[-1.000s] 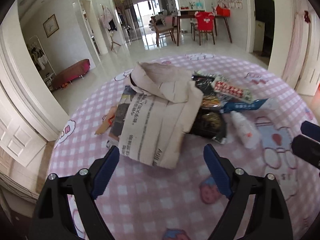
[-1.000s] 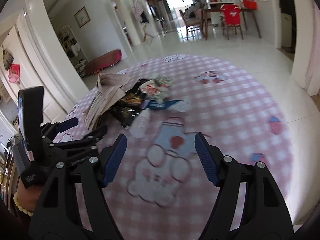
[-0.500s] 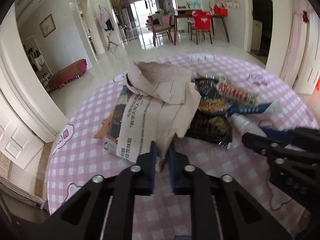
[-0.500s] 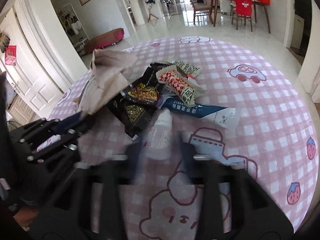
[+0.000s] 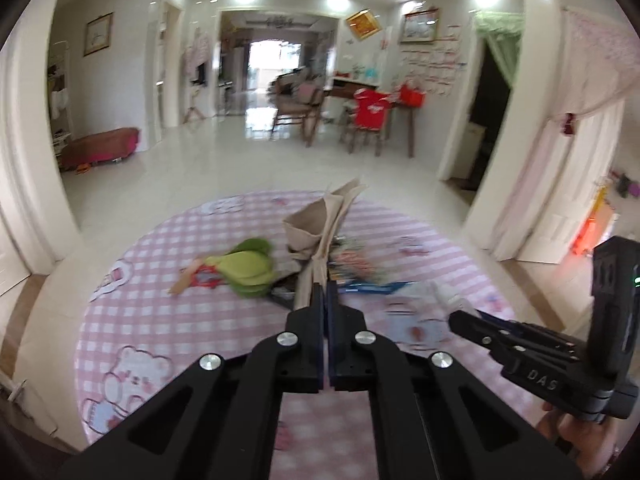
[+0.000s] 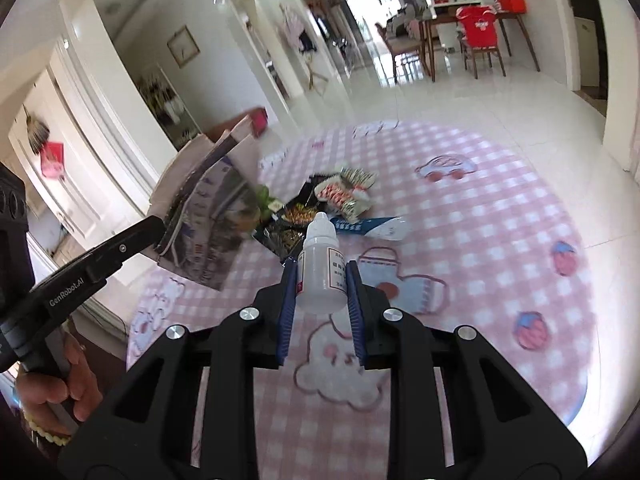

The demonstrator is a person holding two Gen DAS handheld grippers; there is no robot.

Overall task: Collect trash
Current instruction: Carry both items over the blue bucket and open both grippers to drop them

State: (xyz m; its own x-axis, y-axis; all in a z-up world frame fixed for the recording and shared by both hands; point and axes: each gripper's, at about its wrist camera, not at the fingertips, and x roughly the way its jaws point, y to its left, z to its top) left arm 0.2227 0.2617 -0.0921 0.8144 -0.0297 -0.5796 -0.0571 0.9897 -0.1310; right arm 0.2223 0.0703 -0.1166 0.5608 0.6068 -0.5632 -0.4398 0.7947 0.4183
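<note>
Trash, 2 items in my hold. My left gripper (image 5: 325,300) has just clamped tight on a corner of the newspaper (image 5: 320,236), now hanging clear above the pink checked mat (image 5: 160,320). My right gripper (image 6: 320,280) has just closed on the white dropper bottle (image 6: 320,268), raised over the mat. Step, as I judge: lifting; next, carry both to a bin, none visible. Remaining on the mat: snack wrappers (image 6: 346,190), blue sachet (image 6: 376,227), green leaves (image 5: 248,268). Nothing blocks me.

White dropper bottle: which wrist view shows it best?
Right wrist: the white dropper bottle stands sharp and close, clamped in the right gripper. Left wrist shows only a blurred white shape at that gripper's tip.
</note>
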